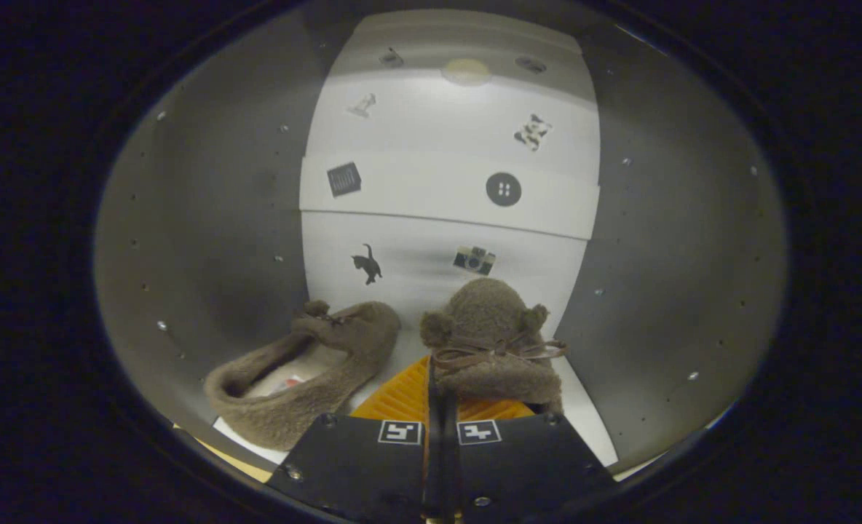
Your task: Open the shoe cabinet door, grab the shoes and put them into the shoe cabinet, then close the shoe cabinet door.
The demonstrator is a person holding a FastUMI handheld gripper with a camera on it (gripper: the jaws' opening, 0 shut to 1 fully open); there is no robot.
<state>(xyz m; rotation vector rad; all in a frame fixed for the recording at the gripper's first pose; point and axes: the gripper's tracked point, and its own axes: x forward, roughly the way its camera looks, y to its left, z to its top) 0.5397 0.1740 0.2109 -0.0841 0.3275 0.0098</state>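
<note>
Clamping the right slipper (491, 342) between nearly closed jaws, beside the left slipper (307, 371) inside the cabinet (205, 240).

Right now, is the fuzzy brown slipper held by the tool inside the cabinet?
Inside: the fuzzy brown slipper, pinched in the tool, sits between grey cabinet walls.

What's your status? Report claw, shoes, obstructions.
Claw shut on right slipper, inside shoe cabinet. Left slipper already on the cabinet floor alongside. Nothing blocking.

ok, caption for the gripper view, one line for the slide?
Gripper fingers closed on a fuzzy brown slipper inside the shoe cabinet, its mate already lying alongside.
</note>
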